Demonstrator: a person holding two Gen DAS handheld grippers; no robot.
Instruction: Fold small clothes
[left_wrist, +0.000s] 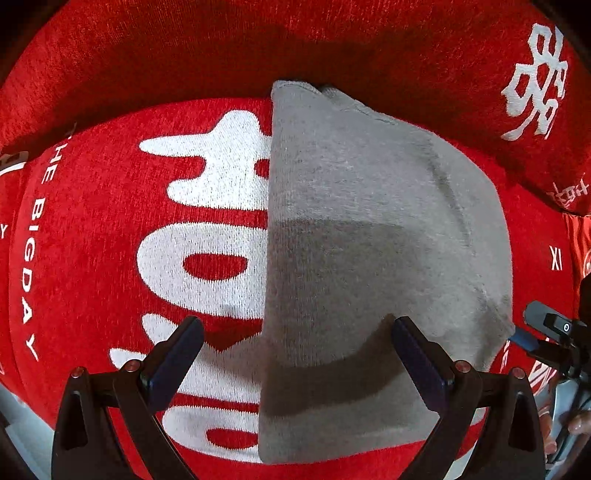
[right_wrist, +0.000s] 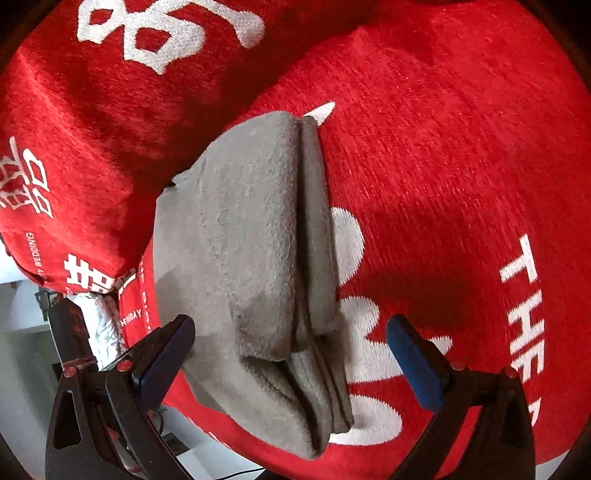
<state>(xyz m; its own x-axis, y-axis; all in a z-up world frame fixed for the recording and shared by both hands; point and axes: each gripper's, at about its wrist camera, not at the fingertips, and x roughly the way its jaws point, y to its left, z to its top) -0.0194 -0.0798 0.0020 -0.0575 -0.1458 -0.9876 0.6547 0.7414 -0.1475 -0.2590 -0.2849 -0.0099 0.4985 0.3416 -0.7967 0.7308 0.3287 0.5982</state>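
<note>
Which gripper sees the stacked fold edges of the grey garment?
The right gripper: its view shows the grey garment with layered edges. The left gripper sees only a smooth top face, above the red cloth.

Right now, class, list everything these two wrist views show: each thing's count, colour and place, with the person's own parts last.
Folded garment: one, grey, lying on the red cover, stacked layers visible along one edge.
Cover: one, red with white characters and lettering, spread under the garment.
Cushion: one, red with white characters, behind the garment.
Left hand-held gripper: one, black with dark blue pads, open above the garment.
Right hand-held gripper: one, black with blue pads, open above the garment.
Fingers: few, right edge of left view.
</note>
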